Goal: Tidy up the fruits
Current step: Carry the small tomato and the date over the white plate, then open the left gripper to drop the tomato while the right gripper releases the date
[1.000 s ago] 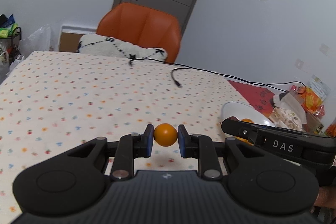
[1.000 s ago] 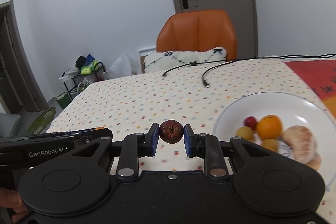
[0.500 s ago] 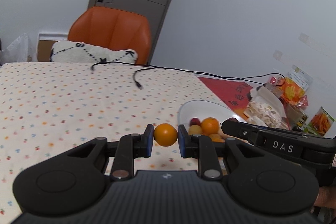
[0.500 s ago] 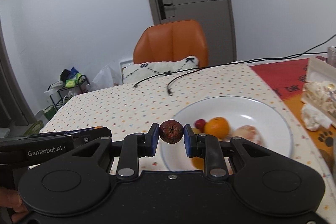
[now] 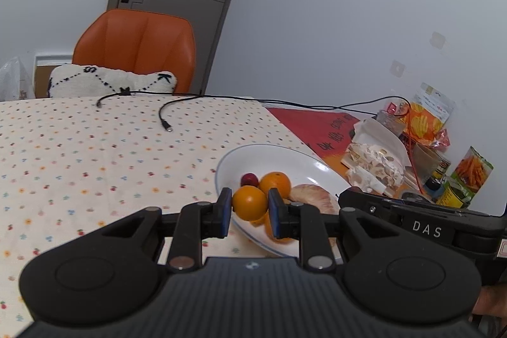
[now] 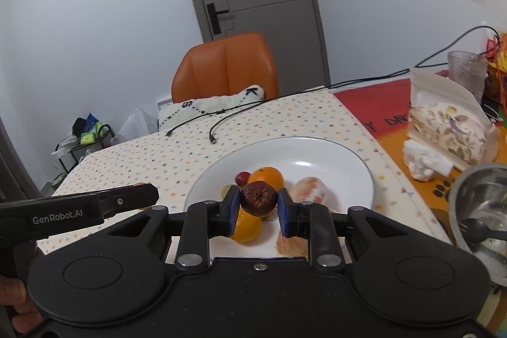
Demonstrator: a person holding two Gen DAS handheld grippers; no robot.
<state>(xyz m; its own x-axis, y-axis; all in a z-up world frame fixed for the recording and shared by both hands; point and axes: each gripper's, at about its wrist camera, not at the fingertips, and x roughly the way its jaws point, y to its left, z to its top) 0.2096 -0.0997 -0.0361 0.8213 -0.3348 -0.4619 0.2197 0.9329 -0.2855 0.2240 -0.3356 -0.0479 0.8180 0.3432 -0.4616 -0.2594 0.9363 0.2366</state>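
Dotted tablecloth point(image 5: 79, 154) bears white plate point(image 6: 332, 154), cables point(image 5: 164, 119).

In the right wrist view the gripper body hides the near rim of the white plate point(image 6: 355, 160), and the dark wrinkled fruit point(image 6: 258, 202) covers part of the orange point(image 6: 266, 175) behind it; a metal bowl point(image 6: 475, 205) is cut off at the right edge
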